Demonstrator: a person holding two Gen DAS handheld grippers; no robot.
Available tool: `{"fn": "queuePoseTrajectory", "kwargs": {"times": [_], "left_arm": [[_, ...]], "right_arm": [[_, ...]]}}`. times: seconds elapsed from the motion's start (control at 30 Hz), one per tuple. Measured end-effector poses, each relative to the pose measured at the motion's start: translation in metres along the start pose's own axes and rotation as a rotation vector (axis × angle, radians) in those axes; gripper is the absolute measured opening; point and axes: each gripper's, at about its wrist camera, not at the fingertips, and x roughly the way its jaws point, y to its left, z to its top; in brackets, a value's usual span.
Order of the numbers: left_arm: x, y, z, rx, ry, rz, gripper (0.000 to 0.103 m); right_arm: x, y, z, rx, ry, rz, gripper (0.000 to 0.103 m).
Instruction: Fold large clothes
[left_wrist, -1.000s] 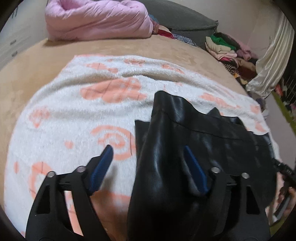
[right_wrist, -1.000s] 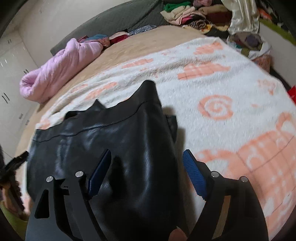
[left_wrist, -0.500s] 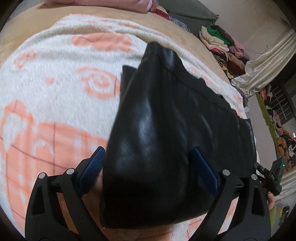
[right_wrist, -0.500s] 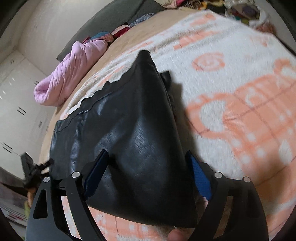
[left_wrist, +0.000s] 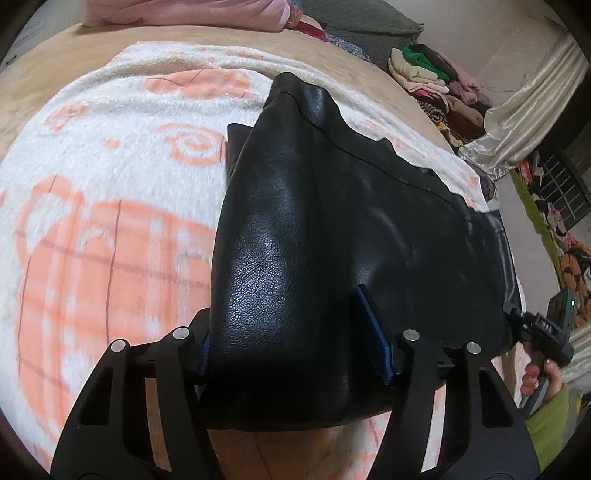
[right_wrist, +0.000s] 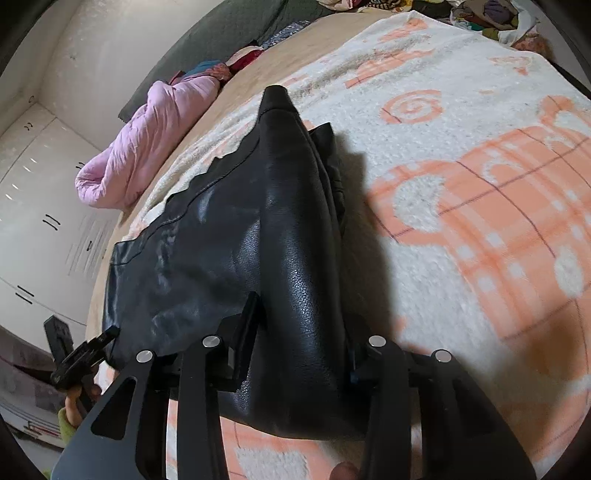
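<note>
A black leather garment (left_wrist: 332, 229) lies on a white blanket with orange patterns (left_wrist: 92, 229); it also shows in the right wrist view (right_wrist: 236, 251). My left gripper (left_wrist: 291, 347) has its fingers pressed against a raised fold at the garment's near edge. My right gripper (right_wrist: 299, 343) squeezes a narrow fold of the same garment at its other near corner. The garment's far point stands up in a peak. The other gripper shows at the frame edge in each view (left_wrist: 546, 332) (right_wrist: 77, 354).
A pink quilt (right_wrist: 147, 140) lies at the far end of the tan bed (left_wrist: 92, 55). A pile of folded clothes (left_wrist: 436, 77) and a cream curtain (left_wrist: 517, 122) stand at the far right. White cupboards (right_wrist: 40, 221) stand beside the bed.
Both grippers went from wide open around the garment's edge to closed on folds of it. The garment's near edge has bunched and lifted, and the cameras tilted down closer to it.
</note>
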Motion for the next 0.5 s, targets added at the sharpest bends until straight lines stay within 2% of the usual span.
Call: {"fn": "queuePoseTrajectory", "kwargs": {"times": [0.1,0.17,0.23,0.33,0.5], "left_arm": [[-0.004,-0.005,-0.007,0.023,-0.011,0.026,0.054],[-0.005,-0.005,-0.006,0.030,-0.014,0.036,0.055],[-0.005,-0.004,-0.005,0.026,-0.015,0.036,0.056],[-0.006,-0.005,-0.003,0.025,-0.017,0.043,0.060],[-0.013,-0.007,-0.005,0.033,-0.024,0.060,0.063]], "right_arm": [[0.000,0.000,-0.003,-0.006,-0.003,-0.039,0.043],[-0.001,0.006,-0.005,-0.037,-0.011,-0.097,0.055],[-0.002,0.011,-0.010,-0.056,-0.023,-0.137,0.058],[-0.006,0.013,-0.017,-0.062,-0.038,-0.171,0.069],[-0.013,0.017,-0.028,-0.078,-0.085,-0.232,0.079]]}}
